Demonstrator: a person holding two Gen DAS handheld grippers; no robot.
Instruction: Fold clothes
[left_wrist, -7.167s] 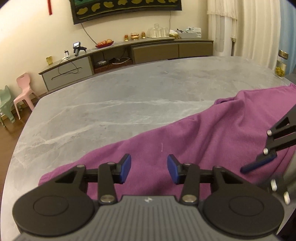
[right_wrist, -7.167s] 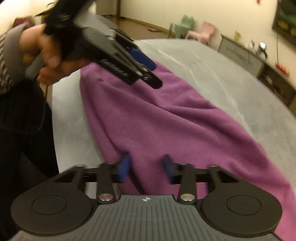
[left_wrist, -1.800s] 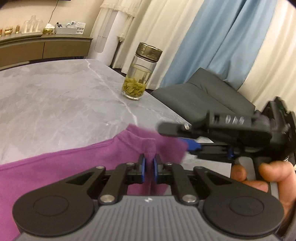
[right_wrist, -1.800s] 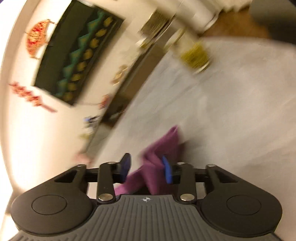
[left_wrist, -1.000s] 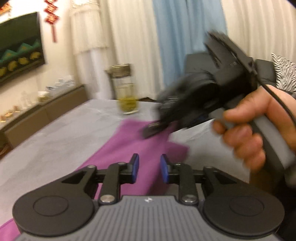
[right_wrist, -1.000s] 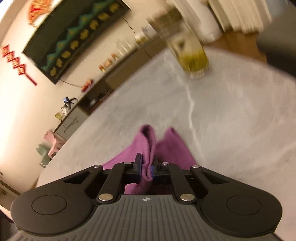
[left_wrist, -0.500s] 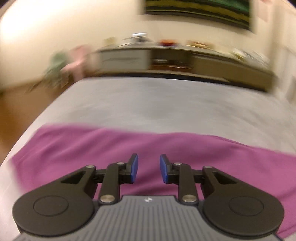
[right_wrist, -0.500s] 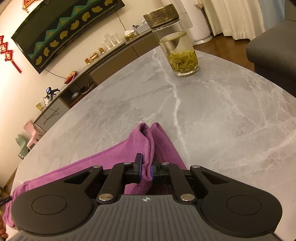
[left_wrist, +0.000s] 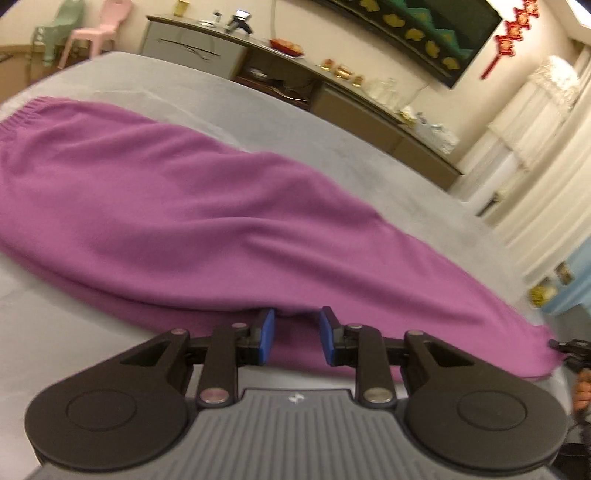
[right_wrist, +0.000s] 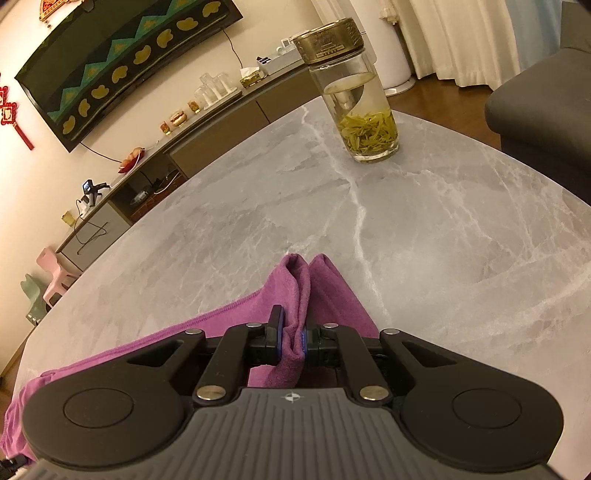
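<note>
A purple garment (left_wrist: 207, 221) lies stretched across the grey marble table (left_wrist: 258, 122), its ribbed waistband at the far left. My left gripper (left_wrist: 293, 334) is open, its blue pads at the garment's near edge with nothing between them. My right gripper (right_wrist: 293, 338) is shut on a bunched end of the purple garment (right_wrist: 317, 288), held low over the table (right_wrist: 424, 229). The right gripper also shows in the left wrist view (left_wrist: 570, 349) at the garment's far right tip.
A glass jar of tea with a metal lid (right_wrist: 354, 99) stands on the table beyond the right gripper. A dark sofa (right_wrist: 546, 118) sits past the table's right edge. A sideboard (left_wrist: 295, 85) and small chairs (left_wrist: 92, 29) line the wall.
My left gripper has swung and dropped closer to the garment's near edge, still open. My right gripper has stayed shut on the garment's end and has barely moved.
</note>
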